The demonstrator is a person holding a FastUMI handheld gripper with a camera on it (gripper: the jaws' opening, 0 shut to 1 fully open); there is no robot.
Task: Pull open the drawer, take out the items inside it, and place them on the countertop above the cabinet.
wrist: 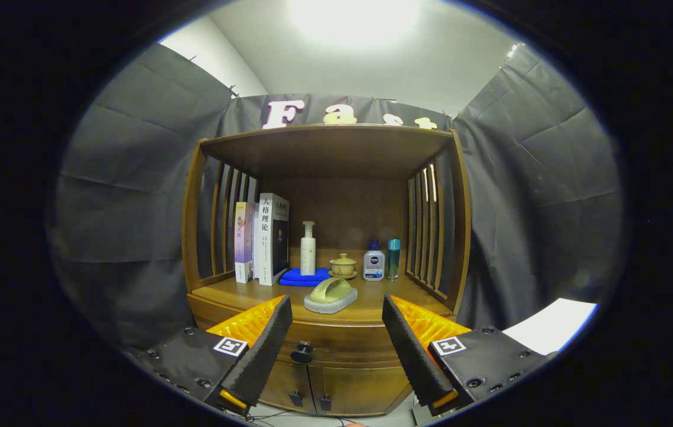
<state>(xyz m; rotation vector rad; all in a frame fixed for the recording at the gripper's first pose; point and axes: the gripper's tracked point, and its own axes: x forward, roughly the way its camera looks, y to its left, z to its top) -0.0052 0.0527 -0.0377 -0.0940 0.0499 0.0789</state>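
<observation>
Fingers (336,338) spread apart, empty; drawer (336,344) shut, its knob (302,353) between them, nearer the left 1; a scrubber (330,295) lies on the table (241,292); fits either opening still ahead or drawer reclosed.

The gripper (336,323) is held level and points straight ahead. Its two fingers (265,350) stand wide apart, angled outward from the tips toward their bases, with an open gap between them. Nothing sits between the fingers and neither one touches anything. Each finger rises from a dark block at its base that carries a small square marker.
</observation>
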